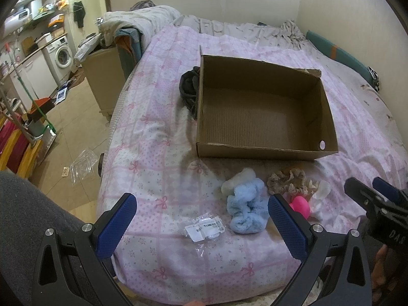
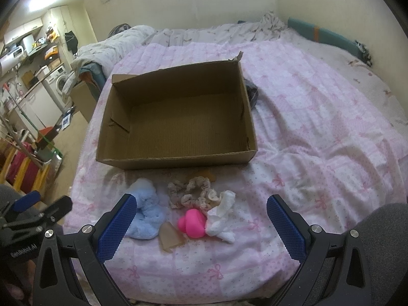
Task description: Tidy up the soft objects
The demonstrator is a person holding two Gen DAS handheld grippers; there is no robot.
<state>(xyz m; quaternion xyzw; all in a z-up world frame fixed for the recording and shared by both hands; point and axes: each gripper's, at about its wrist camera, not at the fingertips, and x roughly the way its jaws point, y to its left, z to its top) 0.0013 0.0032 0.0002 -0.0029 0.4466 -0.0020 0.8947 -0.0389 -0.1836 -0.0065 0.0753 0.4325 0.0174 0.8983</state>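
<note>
Both tongs, left [image 1: 201,219] and right [image 2: 200,219], gape wide, empty. Just ahead on the bed [image 2: 318,127] lie a fluffy blue scrunchie [image 2: 146,216], a glossy pink heart [image 2: 192,223], a crumpled white cloth [image 2: 221,215] and a frilly scrunchie [image 2: 190,193]. Packed so close, one pinch may snag two. Beyond sits the empty corrugated box [image 2: 176,160].

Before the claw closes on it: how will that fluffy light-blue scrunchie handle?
The fluffy light-blue scrunchie looks plush and crumpled, so it will probably squash and droop. It is likely light. It lies slumped on the pink quilted bedspread, so it is unlikely to roll and may snag if pushed.
</note>
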